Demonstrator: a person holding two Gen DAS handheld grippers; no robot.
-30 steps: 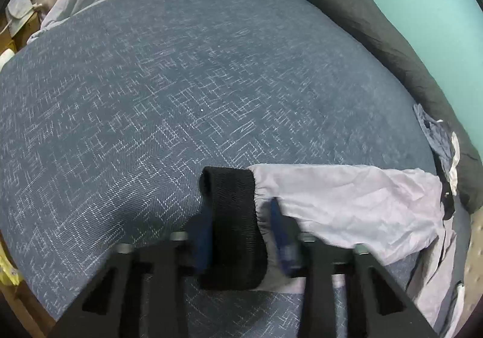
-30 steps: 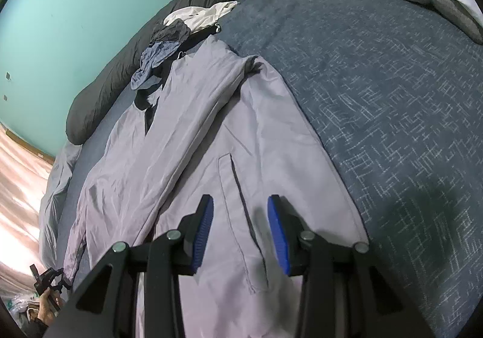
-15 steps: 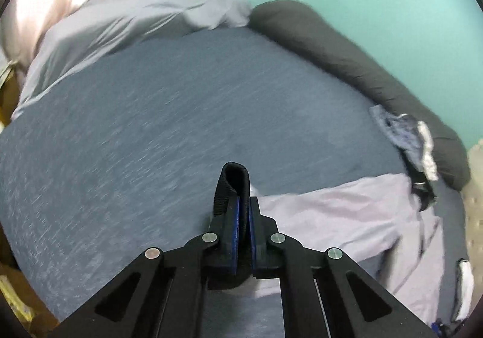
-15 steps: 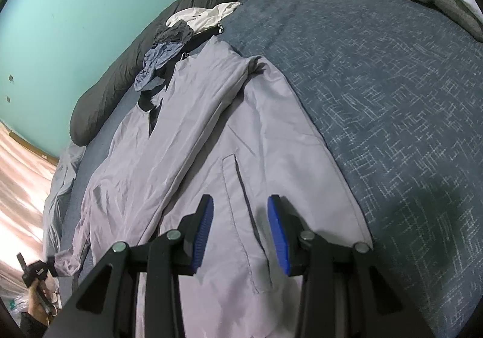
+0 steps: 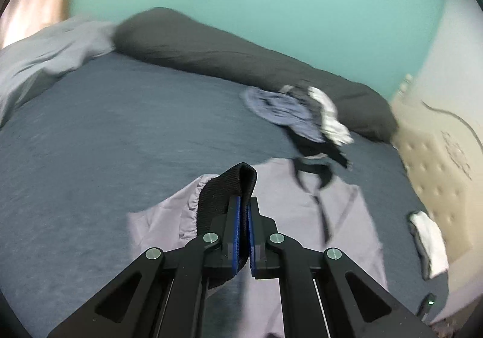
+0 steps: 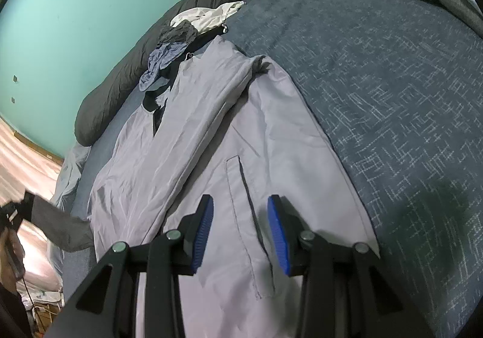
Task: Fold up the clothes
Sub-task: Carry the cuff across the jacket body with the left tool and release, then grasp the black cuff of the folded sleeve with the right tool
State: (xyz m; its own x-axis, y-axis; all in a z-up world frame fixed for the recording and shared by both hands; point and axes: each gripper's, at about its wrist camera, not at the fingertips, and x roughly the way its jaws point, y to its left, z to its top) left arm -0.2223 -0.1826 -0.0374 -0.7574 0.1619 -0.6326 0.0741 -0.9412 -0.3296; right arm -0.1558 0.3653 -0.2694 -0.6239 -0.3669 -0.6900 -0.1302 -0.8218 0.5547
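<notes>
Flat on the dark blue bedspread lies the pale lilac jacket, its black cuff clamped between the blue pads of my left gripper and lifted. My right gripper hovers over the jacket's pocket, its 2 pads apart. Crumpled clothes sit beside the collar, against a dark bolster.

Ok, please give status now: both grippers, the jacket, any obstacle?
Left gripper shut on black cuff, sleeve lifted. Right gripper open above jacket, near pocket. Small clothes pile touching the collar end.
</notes>
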